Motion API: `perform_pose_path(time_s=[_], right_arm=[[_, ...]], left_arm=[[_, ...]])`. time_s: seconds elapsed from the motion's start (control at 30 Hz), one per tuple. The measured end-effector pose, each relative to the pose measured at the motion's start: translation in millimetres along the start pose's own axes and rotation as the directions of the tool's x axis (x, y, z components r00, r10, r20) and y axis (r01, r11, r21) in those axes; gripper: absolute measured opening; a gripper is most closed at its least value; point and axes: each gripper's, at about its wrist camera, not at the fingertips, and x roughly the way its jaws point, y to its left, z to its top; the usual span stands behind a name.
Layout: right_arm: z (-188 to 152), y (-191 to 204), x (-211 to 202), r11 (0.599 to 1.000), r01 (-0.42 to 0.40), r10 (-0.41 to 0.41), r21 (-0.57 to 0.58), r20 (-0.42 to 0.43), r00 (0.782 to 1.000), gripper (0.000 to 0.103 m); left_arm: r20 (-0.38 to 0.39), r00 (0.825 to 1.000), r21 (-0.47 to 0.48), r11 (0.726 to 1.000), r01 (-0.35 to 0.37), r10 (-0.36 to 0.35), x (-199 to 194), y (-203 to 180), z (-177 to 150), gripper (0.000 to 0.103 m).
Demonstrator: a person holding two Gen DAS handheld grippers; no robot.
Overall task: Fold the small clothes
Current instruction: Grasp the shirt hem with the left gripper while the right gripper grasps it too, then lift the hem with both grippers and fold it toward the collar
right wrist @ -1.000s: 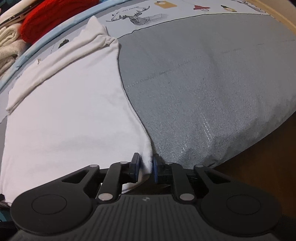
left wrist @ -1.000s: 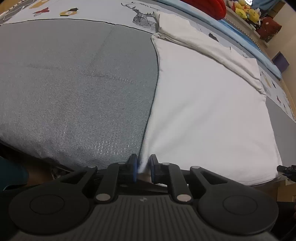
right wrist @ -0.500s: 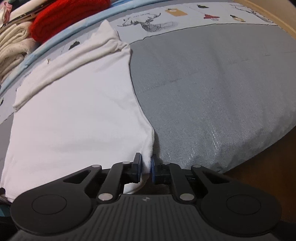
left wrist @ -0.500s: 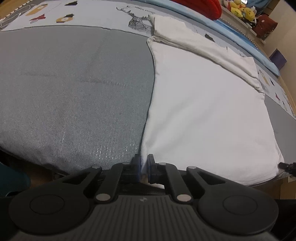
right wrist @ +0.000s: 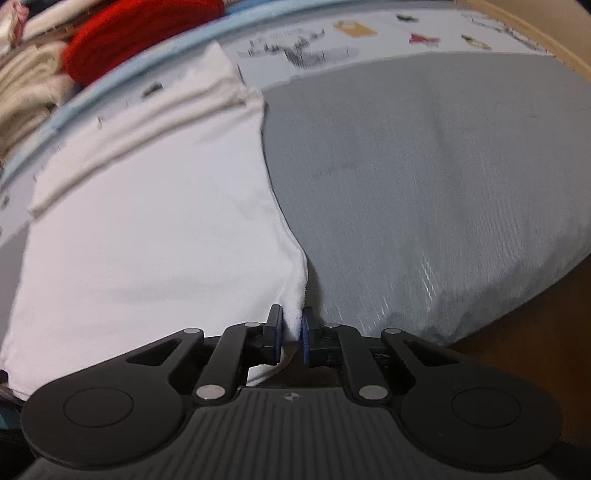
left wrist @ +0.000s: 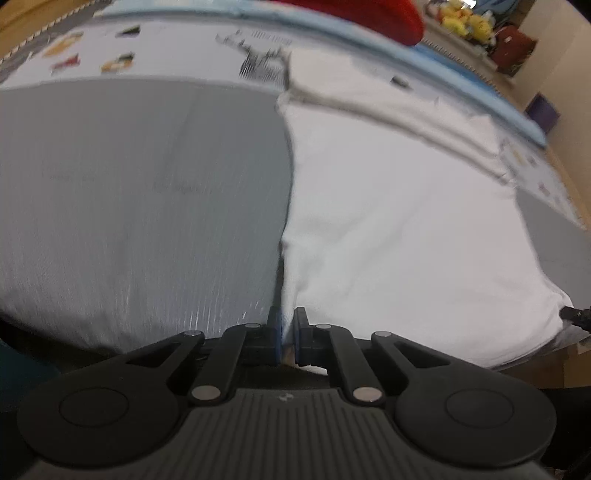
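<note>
Both grippers' jaws have just closed: left gripper (left wrist: 288, 338) and right gripper (right wrist: 291, 338) each pinch a near corner of the white garment (left wrist: 399, 229) on the grey cushion (left wrist: 140, 199).

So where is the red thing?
The red thing is at the top left of the right wrist view, at the far side of the bed behind the white cloth, next to a beige pile.

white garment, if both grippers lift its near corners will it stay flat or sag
The white garment will probably sag: it looks thin and soft, already puckering where the left gripper and right gripper have just closed on its near corners. It likely lifts easily, and the folded far edge may unfold or drag over the grey cover.
</note>
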Motion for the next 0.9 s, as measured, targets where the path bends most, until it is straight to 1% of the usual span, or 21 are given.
perform_pose_path(time_s=[0.07,0.17,0.3,0.37,0.43,0.47,0.53,0.6,0.67,0.7,0.73,0.77,0.83,0.9], right_arm=[[7,4,-17,0.999,-0.037,0.037,0.005,0.046,0.998,0.010],[19,10,-48,0.995,-0.104,0.104,-0.011,0.130,0.986,0.009],[24,11,-90,0.982,-0.190,0.190,-0.024,0.217,0.957,0.009],[22,6,-111,0.974,-0.224,0.226,-0.037,0.248,0.942,0.008],[19,-2,-136,0.965,-0.259,0.262,-0.047,0.283,0.923,0.008],[16,-7,-150,0.958,-0.281,0.283,-0.051,0.299,0.911,0.008],[11,-14,-176,0.943,-0.326,0.328,-0.065,0.330,0.885,0.008],[3,-21,-201,0.926,-0.368,0.374,-0.086,0.361,0.854,0.008],[1,-25,-215,0.913,-0.399,0.401,-0.090,0.382,0.832,0.008],[4,-26,-217,0.909,-0.406,0.407,-0.089,0.389,0.826,0.007],[8,-25,-214,0.908,-0.409,0.408,-0.084,0.391,0.825,0.007],[15,-23,-205,0.910,-0.407,0.404,-0.079,0.388,0.828,0.007],[33,-16,-182,0.916,-0.395,0.392,-0.071,0.370,0.842,0.007],[54,-8,-152,0.922,-0.384,0.378,-0.053,0.347,0.858,0.007]], left_arm=[[0.034,0.999,0.014,1.000,0.016,-0.017,-16,-2,10,0.006],[0.088,0.995,0.047,0.998,0.040,-0.044,-44,-3,25,0.006],[0.160,0.981,0.080,0.992,0.097,-0.109,-94,-1,36,0.005],[0.177,0.975,0.092,0.989,0.119,-0.134,-121,1,37,0.005],[0.176,0.973,0.091,0.986,0.137,-0.151,-153,5,34,0.005],[0.187,0.967,0.094,0.984,0.154,-0.170,-168,8,30,0.005],[0.225,0.949,0.086,0.975,0.206,-0.221,-200,14,24,0.005],[0.248,0.935,0.044,0.967,0.251,-0.254,-214,23,23,0.005],[0.250,0.933,0.008,0.965,0.264,-0.257,-212,28,29,0.005],[0.250,0.934,0.009,0.965,0.263,-0.257,-205,28,34,0.006],[0.242,0.939,0.006,0.968,0.250,-0.244,-194,27,42,0.006],[0.230,0.944,-0.007,0.970,0.244,-0.236,-184,29,50,0.006],[0.214,0.949,-0.018,0.970,0.241,-0.231,-152,29,71,0.006],[0.186,0.962,-0.037,0.977,0.211,-0.201,-113,31,96,0.006]])
